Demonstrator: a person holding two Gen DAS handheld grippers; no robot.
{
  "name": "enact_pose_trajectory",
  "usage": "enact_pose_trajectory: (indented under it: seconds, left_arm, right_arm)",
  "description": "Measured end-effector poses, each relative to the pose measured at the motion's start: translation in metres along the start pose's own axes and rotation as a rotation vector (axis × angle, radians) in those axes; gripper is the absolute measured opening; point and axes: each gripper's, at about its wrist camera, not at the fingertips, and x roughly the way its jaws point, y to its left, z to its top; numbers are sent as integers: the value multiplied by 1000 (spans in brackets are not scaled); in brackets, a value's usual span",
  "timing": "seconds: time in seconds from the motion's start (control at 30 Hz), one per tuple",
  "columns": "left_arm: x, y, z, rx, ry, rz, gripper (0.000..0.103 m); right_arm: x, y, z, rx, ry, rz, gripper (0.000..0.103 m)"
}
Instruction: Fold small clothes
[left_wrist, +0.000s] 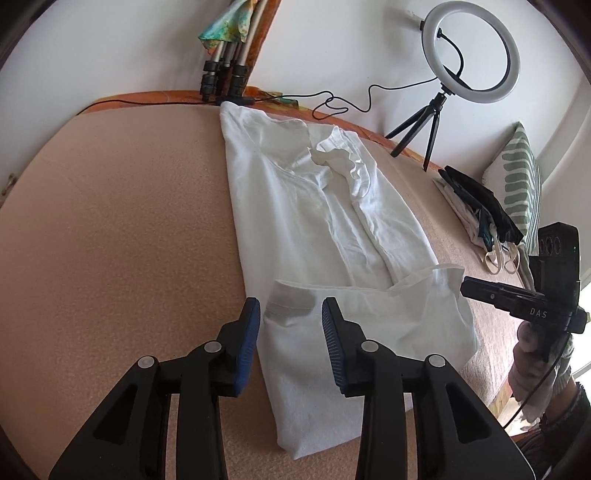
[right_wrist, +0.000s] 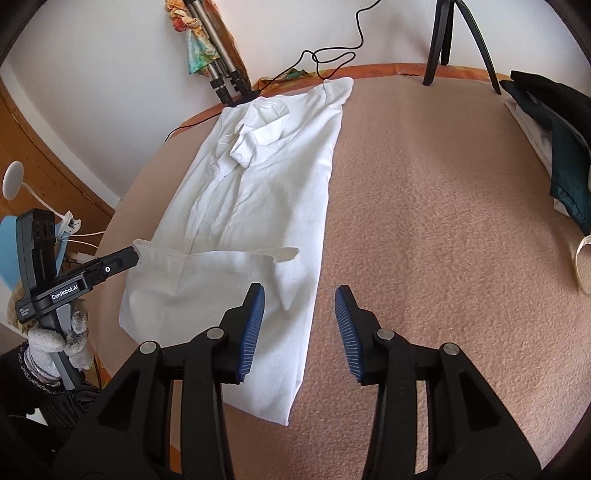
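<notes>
A white T-shirt (left_wrist: 314, 206) lies lengthwise on the beige blanket (left_wrist: 129, 221), its sides folded in and its near end folded back over itself. My left gripper (left_wrist: 290, 310) is open just above that near folded end, nothing between its blue pads. In the right wrist view the same shirt (right_wrist: 258, 192) lies left of centre. My right gripper (right_wrist: 299, 295) is open and empty over the shirt's right edge. The left gripper's tip shows there at the folded flap's left corner (right_wrist: 122, 260).
A ring light on a small tripod (left_wrist: 472, 51) stands at the far edge with a trailing cable. A pile of dark and white clothes (left_wrist: 480, 206) and a striped cushion (left_wrist: 517, 177) lie at the right. Tripod legs (left_wrist: 221, 77) lean at the back wall.
</notes>
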Motion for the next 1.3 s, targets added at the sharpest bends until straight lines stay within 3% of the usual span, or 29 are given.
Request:
enact_pose_trajectory:
  seconds: [0.17, 0.2, 0.23, 0.27, 0.4, 0.63, 0.7, 0.87, 0.97, 1.1, 1.2, 1.3]
  left_arm:
    - [4, 3, 3, -22, -8, -22, 31]
    - [5, 3, 3, -24, -7, -28, 25]
    - [6, 4, 2, -26, -4, -38, 18]
    - [6, 3, 2, -25, -3, -39, 5]
    - [-2, 4, 1, -28, -63, -10, 4]
    - [3, 11, 1, -31, -70, 42, 6]
    - [-4, 10, 3, -29, -85, 72, 10]
    - [-29, 2, -5, 5, -120, -3, 12]
    - [-30, -10, -18, 47, -87, -43, 12]
    - [-10, -13, -29, 84, 0, 9, 12]
    - [-8, 8, -23, -1, 4, 81, 12]
    - [-27, 35, -10, -97, -49, 81, 12]
  right_arm:
    - [5, 1, 6, 2, -18, 38, 42]
    - [5, 3, 7, -5, -27, 31, 42]
    - [6, 5, 9, -16, -30, 29, 35]
    - [8, 7, 10, -26, -27, 26, 19]
    - [12, 13, 14, -48, -32, 0, 5]
    - [25, 9, 17, -71, -25, -109, 5]
    - [20, 5, 18, -55, -28, -143, 11]
    - [-8, -2, 11, -17, -65, -88, 13]
    - [-22, 10, -2, -60, -75, 0, 13]
    - [-10, 33, -23, -149, 3, -11, 13]
    - [5, 32, -39, -175, 88, -98, 13]
    - [-6, 24, -41, -152, 97, -93, 13]
